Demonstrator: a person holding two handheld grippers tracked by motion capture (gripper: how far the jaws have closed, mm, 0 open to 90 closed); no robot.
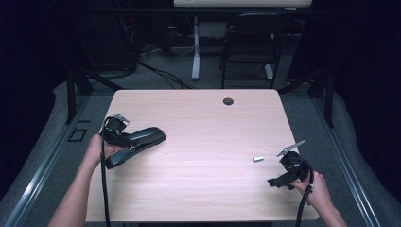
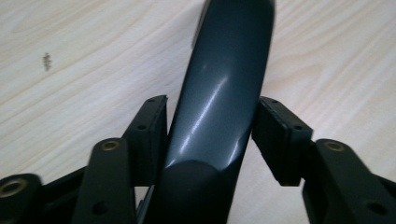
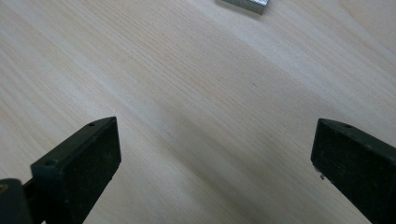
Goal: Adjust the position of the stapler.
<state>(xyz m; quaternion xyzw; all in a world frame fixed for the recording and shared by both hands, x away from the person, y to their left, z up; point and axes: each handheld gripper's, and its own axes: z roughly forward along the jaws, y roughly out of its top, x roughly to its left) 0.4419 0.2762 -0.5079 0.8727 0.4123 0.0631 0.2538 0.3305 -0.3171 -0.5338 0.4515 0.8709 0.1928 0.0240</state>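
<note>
Black jaws of the left gripper [image 2: 210, 140] pinch a dark stapler [image 2: 219, 93], its far end cut off. Right gripper [image 3: 212, 163] hangs spread above the table [image 1: 198, 118]; a small metal block [image 3: 246, 3] sits beyond, partly cropped.

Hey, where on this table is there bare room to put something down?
Bare wood spans the middle, between the stapler and the small metal block, and the far half up to the grommet hole. The left edge is crowded.

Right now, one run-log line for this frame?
left tool: shut on stapler | right tool: open, empty, above table | staple block: lies on table ahead of right tool
</note>
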